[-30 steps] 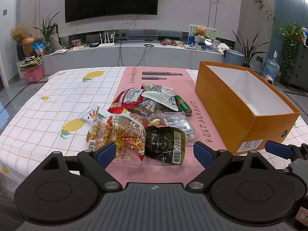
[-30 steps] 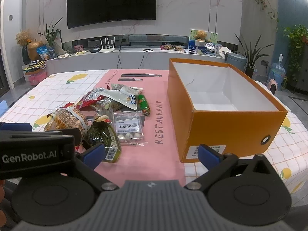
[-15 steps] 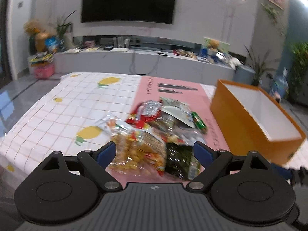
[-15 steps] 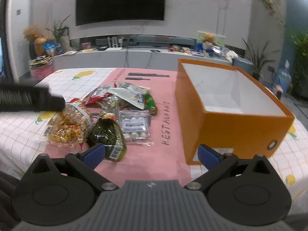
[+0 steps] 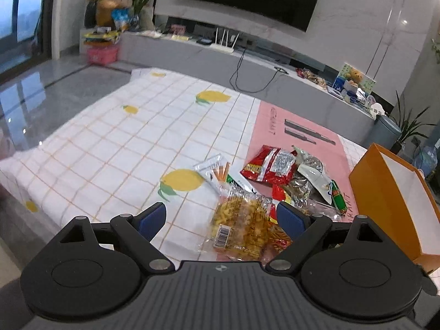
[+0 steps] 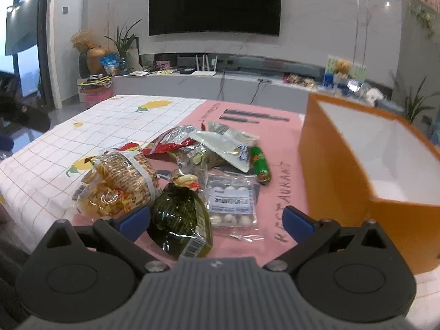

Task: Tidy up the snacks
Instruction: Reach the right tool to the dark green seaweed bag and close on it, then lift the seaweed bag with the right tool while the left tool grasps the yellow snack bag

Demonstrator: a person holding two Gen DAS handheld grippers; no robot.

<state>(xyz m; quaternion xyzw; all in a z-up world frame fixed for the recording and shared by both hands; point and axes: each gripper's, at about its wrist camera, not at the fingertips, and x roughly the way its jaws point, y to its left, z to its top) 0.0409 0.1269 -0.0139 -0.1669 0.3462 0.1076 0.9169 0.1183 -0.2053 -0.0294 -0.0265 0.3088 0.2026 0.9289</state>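
on the pink mat of the worktop [image 6: 115, 118] the snack pile [image 6: 176, 170] lies just left of the empty orange box [image 6: 357, 170]. my left gripper [image 5: 221, 217] hangs above it, fingers [image 5: 152, 216] spread wide and holding nothing, the yellow snack bag [image 5: 242, 225] between them and nearer the right one. my right gripper [image 6: 216, 217] is likewise agape and empty, with the dark green packet [image 6: 178, 217] and the clear candy pack [image 6: 233, 203] between its fingers [image 6: 136, 217].

A home living room is indicated by the wall-mounted television [image 6: 215, 2], low media console [image 6: 247, 81] and potted plants [image 6: 125, 41] beyond the jaws.
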